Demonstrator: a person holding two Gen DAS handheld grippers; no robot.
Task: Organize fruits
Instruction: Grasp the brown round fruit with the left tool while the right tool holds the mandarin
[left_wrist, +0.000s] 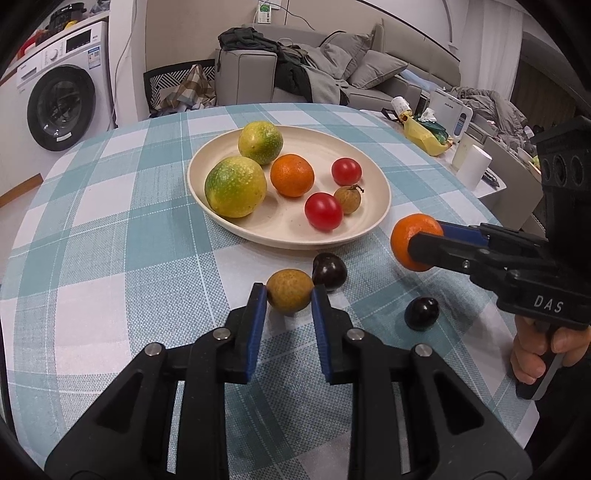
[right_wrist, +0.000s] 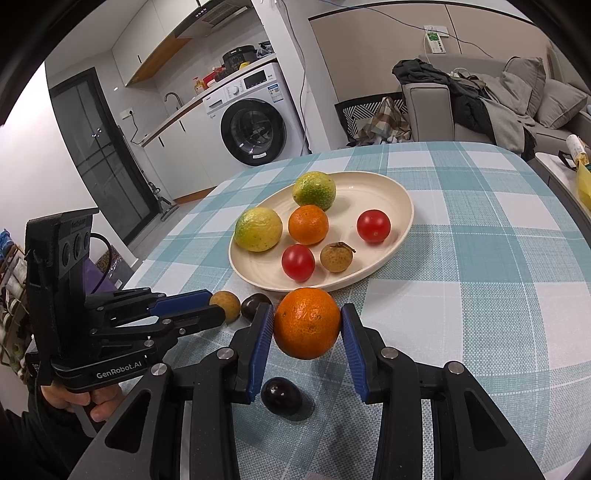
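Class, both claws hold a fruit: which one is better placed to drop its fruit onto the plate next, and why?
Probably the right claw: its orange hangs lifted beside the plate rim. The left claw grips a small brown fruit low over the tablecloth, behind a dark fruit.

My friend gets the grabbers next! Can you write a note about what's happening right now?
Left gripper: shut on a small brown fruit.
Right gripper: shut on an orange, near the plate.
Done: the plate holds two yellow-green citrus, an orange, two red tomatoes and a brown fruit.
Left: put both held fruits on the plate, then the two dark fruits lying on the tablecloth.
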